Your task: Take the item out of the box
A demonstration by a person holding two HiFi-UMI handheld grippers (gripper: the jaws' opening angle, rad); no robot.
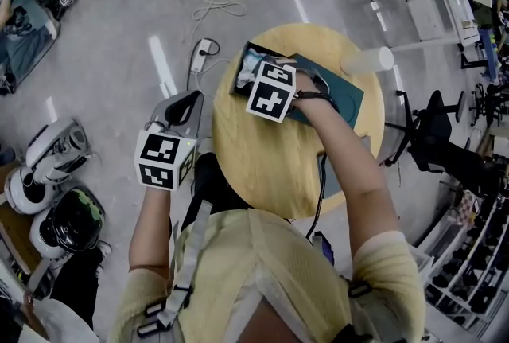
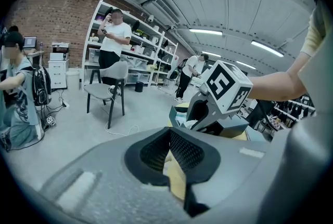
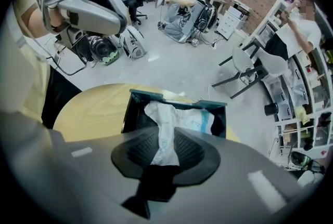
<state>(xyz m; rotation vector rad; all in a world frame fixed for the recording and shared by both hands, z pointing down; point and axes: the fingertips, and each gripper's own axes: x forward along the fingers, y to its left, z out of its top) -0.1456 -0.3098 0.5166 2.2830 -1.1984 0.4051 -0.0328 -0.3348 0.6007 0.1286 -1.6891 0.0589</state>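
The item (image 3: 182, 116) lay in the box (image 3: 136, 99) at the table's (image 1: 262, 166) far edge, one fold pinched by the right gripper (image 3: 165, 141). The left gripper (image 2: 169, 153) was held off the left edge, closed on nothing. A slow, straight lift was judged best.

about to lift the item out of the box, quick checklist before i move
1. Right gripper jaws closed on the item: ok, white material sits pinched between the pads.
2. Enough of the item gripped: cannot tell; only a narrow fold is in the jaws, the rest lies in the box.
3. Box open on top: ok.
4. Box held down for the pull: not ok; the left gripper is beside the table, touching nothing.
5. Item free of the box walls: cannot tell.
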